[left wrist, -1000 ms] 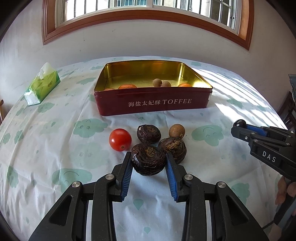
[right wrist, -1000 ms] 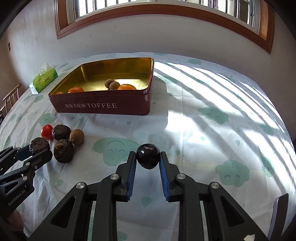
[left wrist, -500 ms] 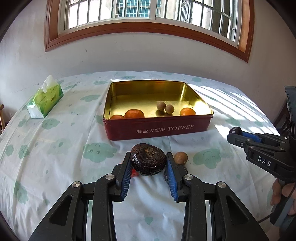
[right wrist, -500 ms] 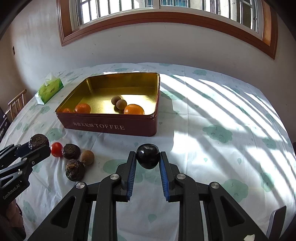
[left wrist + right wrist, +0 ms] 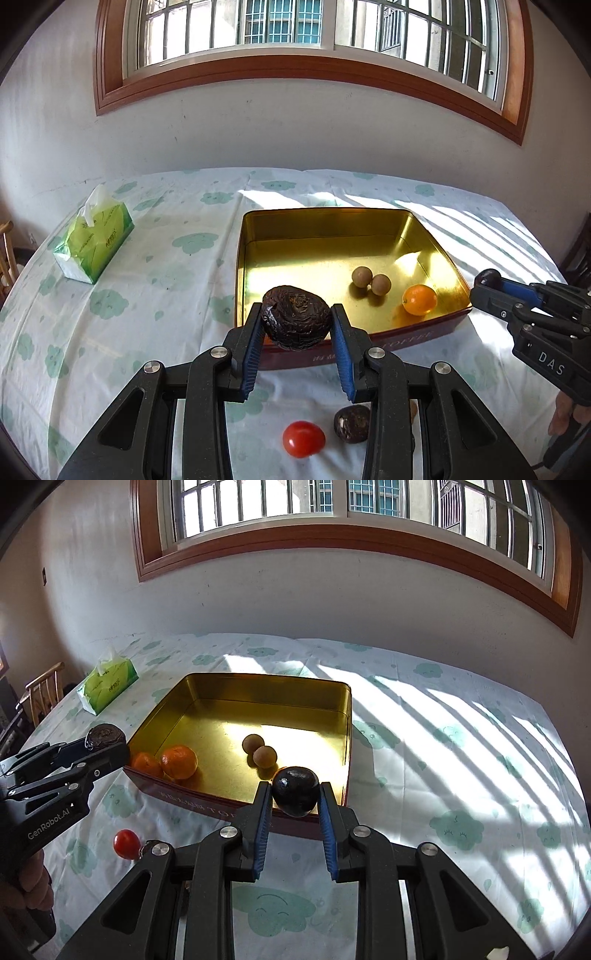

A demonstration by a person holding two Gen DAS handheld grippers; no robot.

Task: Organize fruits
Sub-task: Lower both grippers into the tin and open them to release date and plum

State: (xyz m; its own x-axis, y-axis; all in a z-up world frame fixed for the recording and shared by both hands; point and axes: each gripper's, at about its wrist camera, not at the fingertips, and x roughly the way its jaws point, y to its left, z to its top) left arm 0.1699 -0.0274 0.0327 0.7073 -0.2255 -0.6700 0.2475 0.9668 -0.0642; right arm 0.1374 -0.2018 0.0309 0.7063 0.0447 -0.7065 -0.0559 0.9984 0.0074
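The left claw is closed on a dark brown wrinkled fruit, pressed between its two blue pads and held in the air at the near left corner of the red metal tin with a gold inside. The right claw is closed on a smooth, shiny black round fruit, held over the near right edge of the same tin.

Inside the tin lie two small light brown round fruits, touching each other, and one small orange citrus fruit near the right wall. In the right wrist view two more orange mandarins sit together at the near left corner of the tin.

On the table with a white cloth printed with green clouds, in front of the tin, a small red tomato lies just beside another dark wrinkled fruit. A green tissue pack stands well apart, at the far left of the table. A wooden chair shows beyond the left edge of the table.
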